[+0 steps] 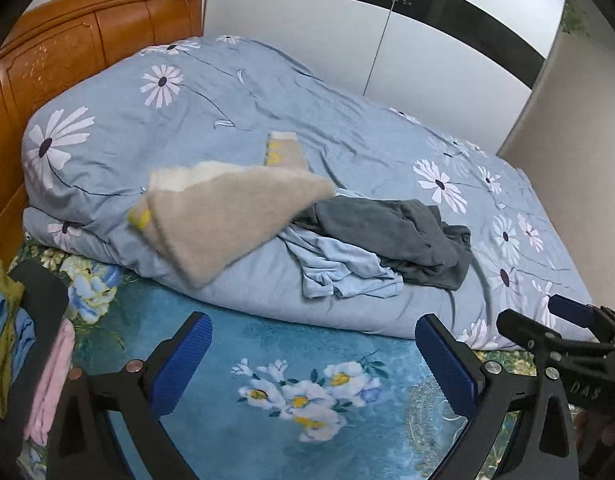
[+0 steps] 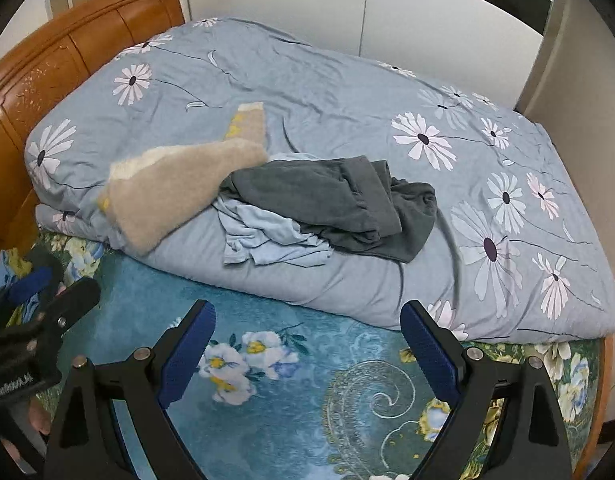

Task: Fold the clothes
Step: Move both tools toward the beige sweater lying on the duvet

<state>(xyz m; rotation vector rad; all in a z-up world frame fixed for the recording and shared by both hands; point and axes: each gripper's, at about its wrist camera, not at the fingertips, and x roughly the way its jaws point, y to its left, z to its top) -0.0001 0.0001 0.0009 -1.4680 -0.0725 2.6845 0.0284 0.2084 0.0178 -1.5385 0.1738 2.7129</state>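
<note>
A crumpled dark grey garment (image 1: 391, 236) (image 2: 339, 204) lies on the folded blue daisy quilt (image 1: 235, 112) (image 2: 307, 88), partly over a light blue garment (image 1: 339, 264) (image 2: 267, 236). A beige fleecy piece (image 1: 227, 216) (image 2: 171, 196) lies to their left. My left gripper (image 1: 311, 364) is open and empty above the teal floral bedsheet (image 1: 227, 336). My right gripper (image 2: 307, 344) is open and empty over the same sheet (image 2: 307, 380). Each gripper shows at the edge of the other's view, the right one in the left wrist view (image 1: 547, 320) and the left one in the right wrist view (image 2: 47, 292).
A stack of clothes in black, pink, blue and olive (image 1: 31, 352) sits at the left edge of the bed. A wooden headboard (image 1: 67, 40) (image 2: 67, 52) stands at the far left. White wardrobe doors (image 1: 347, 32) (image 2: 307, 8) rise behind the bed.
</note>
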